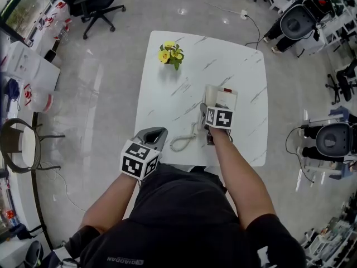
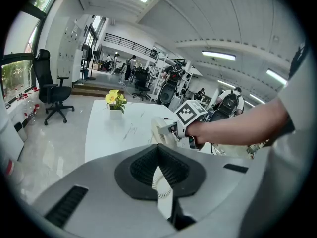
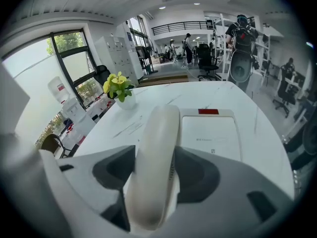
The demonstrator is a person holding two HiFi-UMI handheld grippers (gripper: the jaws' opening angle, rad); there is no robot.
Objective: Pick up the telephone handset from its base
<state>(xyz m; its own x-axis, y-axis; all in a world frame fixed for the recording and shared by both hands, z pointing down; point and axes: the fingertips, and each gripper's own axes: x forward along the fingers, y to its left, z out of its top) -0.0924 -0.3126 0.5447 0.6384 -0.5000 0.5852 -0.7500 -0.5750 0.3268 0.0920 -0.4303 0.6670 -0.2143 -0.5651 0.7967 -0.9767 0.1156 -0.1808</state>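
The cream telephone base (image 1: 224, 99) sits on the white marble table (image 1: 167, 102), right of centre. Its handset (image 3: 154, 157) lies in the cradle along the base's left side (image 3: 210, 133). My right gripper (image 3: 153, 175) is down over the handset, one wide jaw on each side of it, and I see no clear press of the pads; it counts as open. In the head view the marker cube hides most of the handset. A coiled cord (image 1: 183, 141) trails toward the near edge. My left gripper (image 1: 156, 134) hovers at the table's near edge, shut and empty, tips (image 2: 159, 148) meeting.
A small pot of yellow flowers (image 1: 170, 54) stands at the table's far left. Black office chairs (image 1: 97, 4) and other equipment (image 1: 298, 21) stand on the grey floor around the table. A round stand (image 1: 19, 144) sits at the left.
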